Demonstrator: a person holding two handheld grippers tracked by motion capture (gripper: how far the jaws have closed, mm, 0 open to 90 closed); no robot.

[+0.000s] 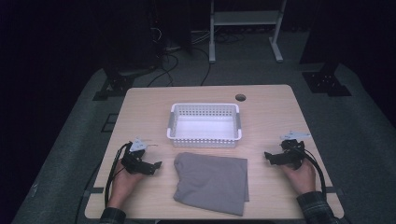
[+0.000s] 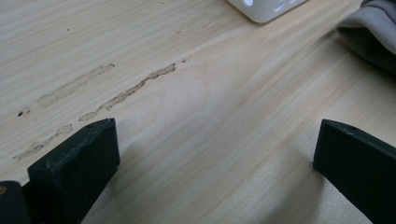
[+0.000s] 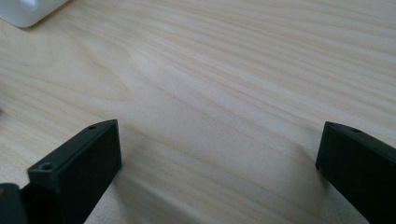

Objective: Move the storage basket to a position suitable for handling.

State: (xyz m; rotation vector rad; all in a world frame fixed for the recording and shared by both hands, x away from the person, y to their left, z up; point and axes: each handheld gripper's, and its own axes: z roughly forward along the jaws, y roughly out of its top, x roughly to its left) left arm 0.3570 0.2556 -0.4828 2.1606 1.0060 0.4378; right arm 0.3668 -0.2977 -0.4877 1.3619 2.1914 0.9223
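We rest both hands on the near edge of the table (image 1: pixel 140 100), one to each side of the work, which keeps the middle free. Our left gripper (image 1: pixel 156 164) lies low on the wood with its jaws spread wide and nothing between them; in the left gripper view its two black jaws frame bare grain with a few pale glue-like streaks (image 2: pixel 126 93), and a fold of the grey cloth (image 2: pixel 373 32) shows at the upper right, so this gripper already points toward the cloth's near-left side. Our right gripper (image 1: pixel 268 156) mirrors it across the table, jaws likewise wide apart and empty, aimed inward over bare wood. Between the two lies the grey cloth (image 1: pixel 212 182), folded into a rough rectangle, flat on the table, near both grippers but touched by neither. We judge this symmetric, open stance to be a ready position: each gripper can take one side of the cloth and lift it level without unfolding it. Just beyond the cloth, close to its far edge, stands the white perforated basket (image 1: pixel 204 139), empty and square to us, its open top the likely destination. Farther back a cable hole (image 1: pixel 240 97) marks the table's far edge, and past it dark floor with cables and a frame's legs.
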